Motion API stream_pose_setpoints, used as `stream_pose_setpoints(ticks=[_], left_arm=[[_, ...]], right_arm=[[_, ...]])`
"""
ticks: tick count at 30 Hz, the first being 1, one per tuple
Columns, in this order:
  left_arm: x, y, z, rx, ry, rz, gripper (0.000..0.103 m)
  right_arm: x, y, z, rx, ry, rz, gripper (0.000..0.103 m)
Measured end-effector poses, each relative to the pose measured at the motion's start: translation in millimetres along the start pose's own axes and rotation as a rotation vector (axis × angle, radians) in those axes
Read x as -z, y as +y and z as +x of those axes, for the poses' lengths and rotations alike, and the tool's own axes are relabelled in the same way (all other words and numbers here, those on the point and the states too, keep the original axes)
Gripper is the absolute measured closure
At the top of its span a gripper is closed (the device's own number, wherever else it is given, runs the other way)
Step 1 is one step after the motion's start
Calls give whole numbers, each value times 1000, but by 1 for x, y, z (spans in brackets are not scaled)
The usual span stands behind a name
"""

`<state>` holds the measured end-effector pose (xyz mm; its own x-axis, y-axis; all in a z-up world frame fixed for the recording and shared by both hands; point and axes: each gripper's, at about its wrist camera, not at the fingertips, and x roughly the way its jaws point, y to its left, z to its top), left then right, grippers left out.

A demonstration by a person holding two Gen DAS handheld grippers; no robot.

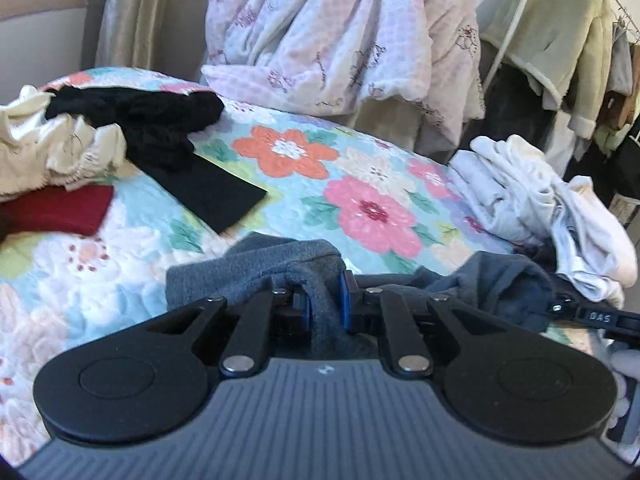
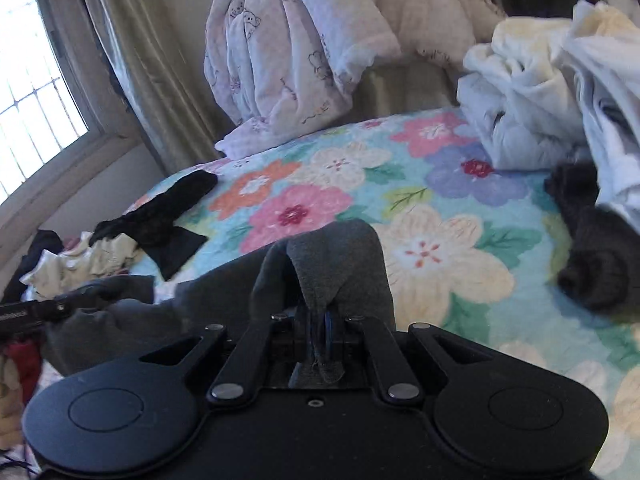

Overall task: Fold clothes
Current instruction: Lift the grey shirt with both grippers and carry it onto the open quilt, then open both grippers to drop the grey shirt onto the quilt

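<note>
A grey fleece garment (image 1: 280, 264) hangs between both grippers over the floral bedspread (image 1: 360, 184). My left gripper (image 1: 326, 300) is shut on one bunched edge of it, cloth pinched between the blue pads. My right gripper (image 2: 324, 326) is shut on another edge of the same grey garment (image 2: 344, 264), which drapes over the fingers and hides the pads. The right gripper's tip also shows at the right edge of the left wrist view (image 1: 592, 314), and the left gripper's tip shows at the left edge of the right wrist view (image 2: 32, 312).
A black garment (image 1: 168, 136), a cream one (image 1: 60, 148) and a red one (image 1: 60, 208) lie at the bed's left. White clothes (image 1: 540, 204) pile at the right, with a dark garment (image 2: 596, 248). A pink quilt (image 1: 328, 32) hangs behind.
</note>
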<state>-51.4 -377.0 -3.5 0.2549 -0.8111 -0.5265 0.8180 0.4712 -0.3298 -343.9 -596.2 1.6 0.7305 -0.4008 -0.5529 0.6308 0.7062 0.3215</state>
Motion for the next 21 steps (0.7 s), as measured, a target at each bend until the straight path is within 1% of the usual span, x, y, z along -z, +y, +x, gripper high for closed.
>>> stream_pose_setpoints(ticks=[1,2,5,6,8,10,13,15,17,19,21], left_arm=[[-4,2,2,-6,-12,4,90],[-7,3,3,-11,-25,9,93],[-24,13,6,-20,-62,10,94],[-33,17,10,-34,-64,31,94],[-51,26,16,-65,-74,70,96],[-67,40,17,-103,-112,92,96],[-79,61,8,-119,-185,52,96],[-75,70,12,-146,-199,50,96],[-69,80,23,-175,-193,47,96],[-61,91,41,-202,-160,43,96],[-53,100,60,-250,-113,64,96]], right_arm=[[0,1,-1,13,-10,-17,94],[1,2,1,20,-20,-36,94],[0,6,7,37,-54,-87,94],[-2,8,9,40,-67,-99,94],[-18,11,15,28,-94,-100,94],[-39,15,19,4,-120,-113,94],[-63,23,17,2,-210,-175,94],[-66,17,19,-17,-258,-154,94],[-65,5,35,-35,-239,-104,94],[-59,-8,57,-26,-167,-70,89],[-49,-23,78,-5,-57,-12,89]])
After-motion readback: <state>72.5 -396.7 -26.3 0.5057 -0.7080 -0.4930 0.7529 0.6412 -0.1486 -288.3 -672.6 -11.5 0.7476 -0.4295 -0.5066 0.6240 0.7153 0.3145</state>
